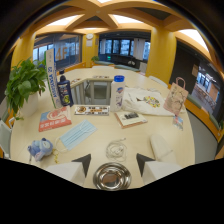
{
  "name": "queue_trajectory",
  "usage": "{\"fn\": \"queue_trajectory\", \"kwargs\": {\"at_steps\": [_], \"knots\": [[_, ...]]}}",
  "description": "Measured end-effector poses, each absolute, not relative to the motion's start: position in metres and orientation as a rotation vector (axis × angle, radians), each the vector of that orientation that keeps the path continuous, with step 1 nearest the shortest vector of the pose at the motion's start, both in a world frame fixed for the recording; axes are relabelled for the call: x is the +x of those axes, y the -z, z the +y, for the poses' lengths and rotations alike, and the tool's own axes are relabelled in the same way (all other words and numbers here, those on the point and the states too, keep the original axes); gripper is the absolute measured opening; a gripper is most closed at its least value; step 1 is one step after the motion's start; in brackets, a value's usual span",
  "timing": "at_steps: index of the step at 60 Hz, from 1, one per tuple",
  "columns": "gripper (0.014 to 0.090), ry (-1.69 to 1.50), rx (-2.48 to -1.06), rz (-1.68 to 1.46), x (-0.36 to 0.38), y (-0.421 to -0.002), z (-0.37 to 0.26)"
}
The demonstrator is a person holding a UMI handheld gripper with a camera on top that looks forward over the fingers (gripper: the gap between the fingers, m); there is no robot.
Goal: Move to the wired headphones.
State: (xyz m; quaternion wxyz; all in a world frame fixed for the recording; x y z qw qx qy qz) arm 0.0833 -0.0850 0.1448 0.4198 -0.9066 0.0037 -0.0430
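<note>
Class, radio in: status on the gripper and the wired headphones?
Gripper jaws open, empty. Wired headphones just ahead, coiled on table. Metal bowl sits between the jaws.

Tongs with dark pointed fingertips

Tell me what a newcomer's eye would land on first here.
A shiny metal bowl sits between the open fingers of the gripper. Just ahead of the fingers lies the coiled wired headphones, pale on the table. Farther left, a leafy green plant stands at the table's edge.
</note>
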Motion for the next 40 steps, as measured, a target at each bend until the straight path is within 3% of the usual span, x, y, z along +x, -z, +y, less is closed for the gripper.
{"fn": "queue_trajectory", "kwargs": {"at_steps": [19,40], "knots": [[0.0861,0.094,-2.389,-0.013,0.109,-0.082,-0.049],[0.0859,0.057,-2.403,-0.008,0.106,-0.075,-0.041]]}}
